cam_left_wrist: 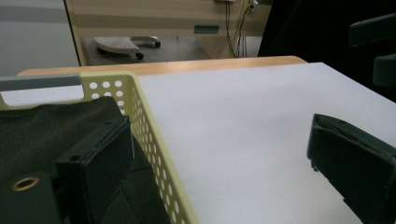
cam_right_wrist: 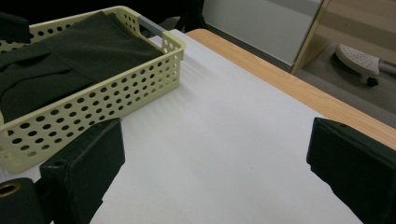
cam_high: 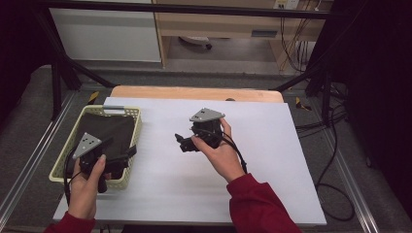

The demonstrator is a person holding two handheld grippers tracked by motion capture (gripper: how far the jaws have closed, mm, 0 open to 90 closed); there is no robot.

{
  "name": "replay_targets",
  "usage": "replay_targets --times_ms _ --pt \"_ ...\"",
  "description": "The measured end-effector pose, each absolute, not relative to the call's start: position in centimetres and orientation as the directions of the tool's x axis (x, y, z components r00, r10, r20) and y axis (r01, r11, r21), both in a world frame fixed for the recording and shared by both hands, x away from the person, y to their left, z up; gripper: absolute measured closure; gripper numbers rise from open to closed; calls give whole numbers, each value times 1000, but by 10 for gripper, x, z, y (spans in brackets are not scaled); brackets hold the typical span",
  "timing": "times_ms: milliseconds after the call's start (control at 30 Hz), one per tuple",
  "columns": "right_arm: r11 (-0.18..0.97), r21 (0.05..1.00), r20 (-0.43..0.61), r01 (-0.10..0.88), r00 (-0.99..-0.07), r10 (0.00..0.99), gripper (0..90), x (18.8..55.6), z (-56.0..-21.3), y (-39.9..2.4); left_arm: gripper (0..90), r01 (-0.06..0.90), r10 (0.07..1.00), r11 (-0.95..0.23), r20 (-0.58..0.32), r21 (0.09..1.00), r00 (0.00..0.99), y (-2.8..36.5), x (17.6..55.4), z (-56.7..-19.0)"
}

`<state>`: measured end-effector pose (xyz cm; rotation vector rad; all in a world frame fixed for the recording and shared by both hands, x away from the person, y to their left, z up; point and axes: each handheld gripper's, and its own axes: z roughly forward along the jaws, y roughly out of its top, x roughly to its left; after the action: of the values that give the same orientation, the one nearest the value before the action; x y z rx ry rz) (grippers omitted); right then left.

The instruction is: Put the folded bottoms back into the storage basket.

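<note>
Left tool (cam_high: 127,154) over the basket's (cam_high: 127,180) near right corner, jaws wide apart, empty. Right tool (cam_high: 180,141) well right of the basket, jaws apart, pointing toward it.

A wooden table (cam_high: 194,92) carries a white sheet (cam_high: 272,160) that covers nearly all of its top, leaving a bare wood strip along the far edge. On the sheet's left side sits a pale yellow perforated basket (cam_high: 137,127) holding folded dark cloth (cam_high: 109,131).
</note>
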<state>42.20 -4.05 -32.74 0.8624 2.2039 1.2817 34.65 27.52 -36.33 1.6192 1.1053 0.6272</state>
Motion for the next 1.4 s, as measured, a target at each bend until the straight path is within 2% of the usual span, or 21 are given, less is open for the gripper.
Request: replay_targets --times_ms 367,633,1033,1400 --pt "350 887 -49 299 -694 718 29 423 -326 -71 90 342 897 -20 -135 940 422 279 342 -381" --pt "334 889 -40 313 -673 739 34 423 -325 -99 105 377 916 -32 -123 926 381 280 344 -393" --pt "317 895 -41 314 -650 759 36 418 -327 -136 111 372 912 -29 -128 928 390 281 341 -397" --pt "277 907 -28 318 -610 792 44 412 -334 -172 110 416 911 -37 -141 909 388 282 341 -404"
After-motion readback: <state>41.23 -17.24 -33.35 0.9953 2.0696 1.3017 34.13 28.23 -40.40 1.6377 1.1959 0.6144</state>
